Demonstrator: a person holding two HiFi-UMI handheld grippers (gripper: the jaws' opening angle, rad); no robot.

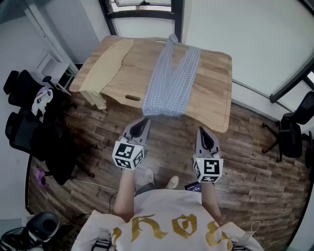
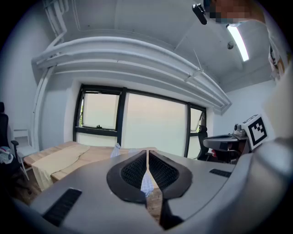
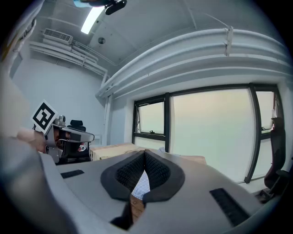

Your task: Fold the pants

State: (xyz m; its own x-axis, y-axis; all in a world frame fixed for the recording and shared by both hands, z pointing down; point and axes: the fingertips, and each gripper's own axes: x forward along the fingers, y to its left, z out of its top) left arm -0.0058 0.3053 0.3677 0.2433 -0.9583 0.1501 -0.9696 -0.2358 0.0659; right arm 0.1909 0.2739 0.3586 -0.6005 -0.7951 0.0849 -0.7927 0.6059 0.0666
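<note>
Nearest the person, the L gripper (image 1: 141,123) and R gripper (image 1: 203,133) were held side by side, approx level, over the wood floor (image 1: 255,162). They sat just short of the table (image 1: 216,93), w/ the shoes (image 1: 147,177) below them. Both tools were fully closed and had hold of nothing. In the L gripper view the ribbed pads (image 2: 135,171) met along a thin seam, and the R gripper view showed the same. The checked fabric seen thru the notch under each pair was the garment farther off, not a catch. It read as a ready stance, tools shut & squared up before any reach, so folding looked not yet begun.

Beyond them, the pants (image 1: 171,81) lay lengthwise down the table's middle. The waist end draped over the near edge toward the person, and the two legs ran away to the far edge in a narrow V. That layout probably put the waist corners first in reach, one per gripper.

A beige cloth (image 1: 105,66) lay on the table's L part, hanging off its corner, apart from the pants and prob. not part of the job. Farther out an office chair (image 1: 24,122) stood at L and another (image 1: 294,132) at R. The window (image 1: 142,7) was behind the table.
</note>
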